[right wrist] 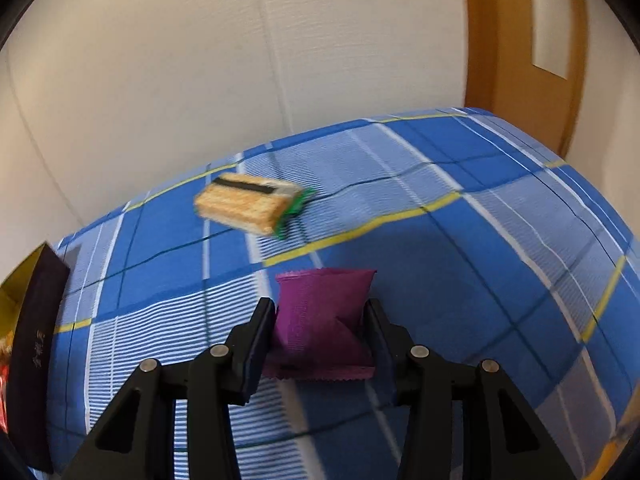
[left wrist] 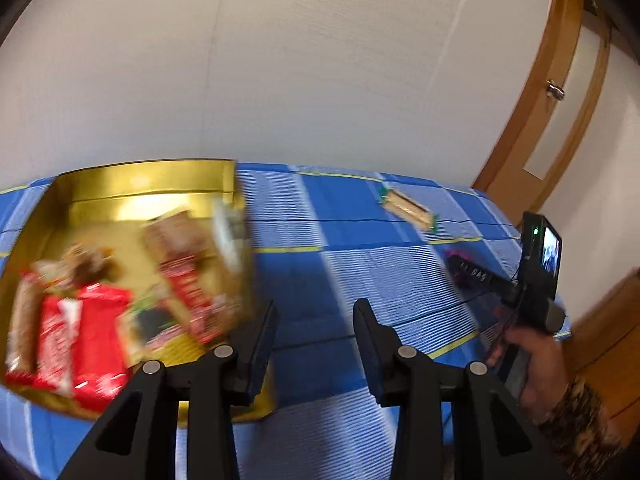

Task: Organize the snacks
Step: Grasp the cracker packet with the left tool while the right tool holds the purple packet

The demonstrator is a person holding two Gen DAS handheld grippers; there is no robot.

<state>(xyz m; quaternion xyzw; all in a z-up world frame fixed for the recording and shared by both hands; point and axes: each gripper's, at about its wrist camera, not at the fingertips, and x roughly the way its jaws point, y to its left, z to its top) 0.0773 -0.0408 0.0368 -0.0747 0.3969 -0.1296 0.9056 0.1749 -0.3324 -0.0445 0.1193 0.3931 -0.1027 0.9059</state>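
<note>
A gold box (left wrist: 144, 178) at the left on the blue checked cloth holds several snack packets, among them a red one (left wrist: 92, 336). My left gripper (left wrist: 316, 308) hovers just right of the box, open, with nothing between its fingers. My right gripper (right wrist: 318, 306) is shut on a purple snack packet (right wrist: 324, 320), which is pinched between the pads just above the cloth. In the left wrist view that right gripper (left wrist: 460, 268) reaches in from the right, held by a hand (left wrist: 536, 360). A cracker packet with green ends (right wrist: 248, 204) (left wrist: 408, 208) lies farther back on the cloth.
The cloth-covered table (right wrist: 480, 260) runs up to a white wall. The box's dark outer wall (right wrist: 36, 340) stands at the left edge of the right wrist view. A wooden door (left wrist: 560, 120) is at the right, past the table's edge.
</note>
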